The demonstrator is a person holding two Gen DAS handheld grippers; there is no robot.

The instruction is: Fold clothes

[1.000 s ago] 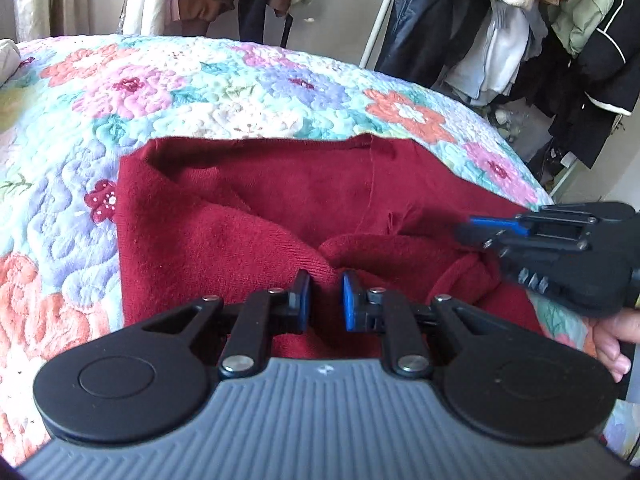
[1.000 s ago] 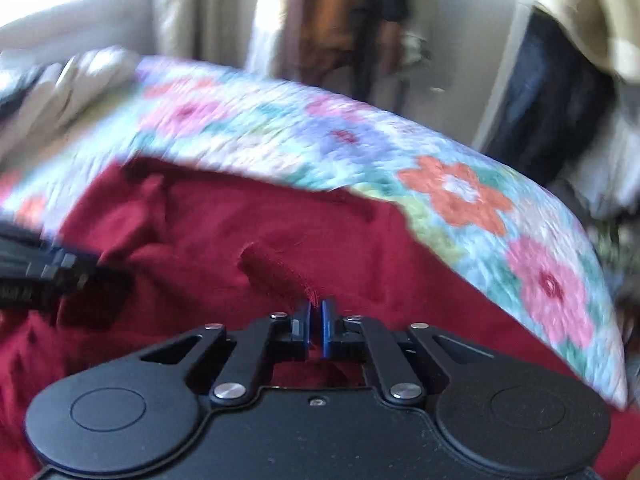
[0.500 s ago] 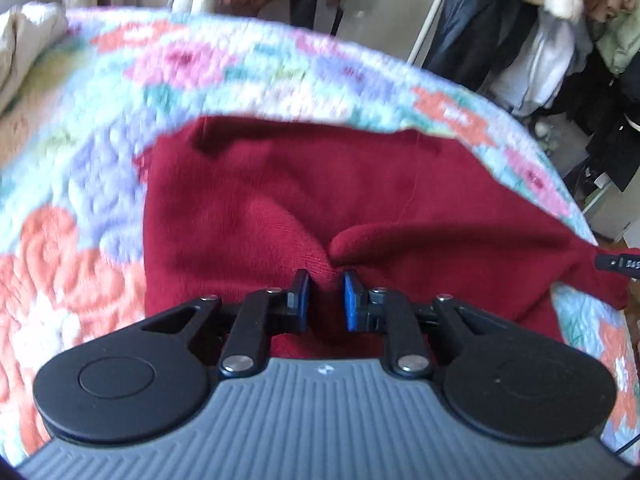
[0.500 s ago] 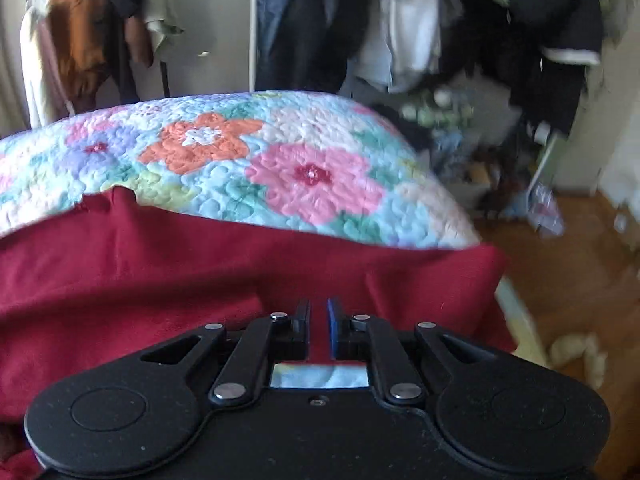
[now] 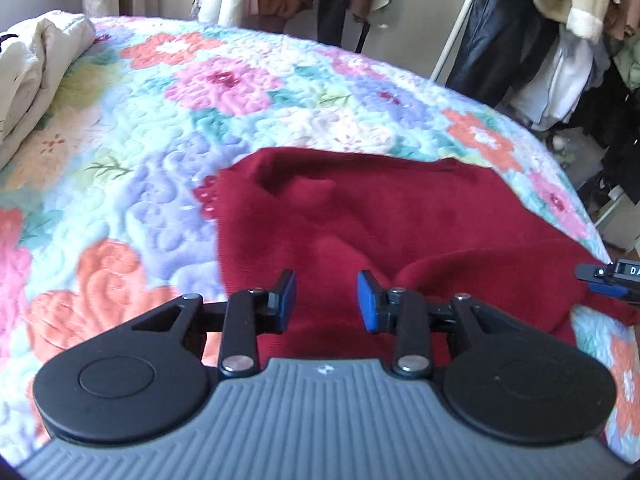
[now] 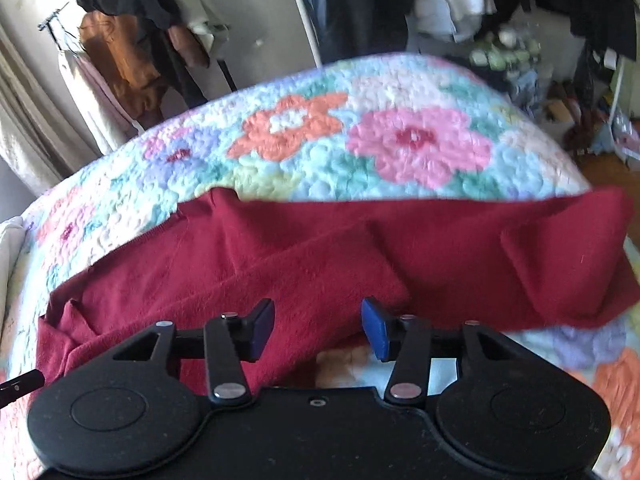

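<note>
Home bedroom. Bed with floral quilt (image 5: 168,128) fills most of both views; cream duvet (image 5: 36,68) bunched at upper left of the left wrist frame. Clothes rack (image 5: 460,28) with hanging coats and jackets across the top right; more hung garments (image 6: 132,56) at upper left of the right wrist frame. Wood floor with clutter (image 6: 592,120) at right edge.

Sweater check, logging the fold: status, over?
Left gripper open, right gripper open. Sweater released, rumpled on quilt. Nothing in the way.
</note>
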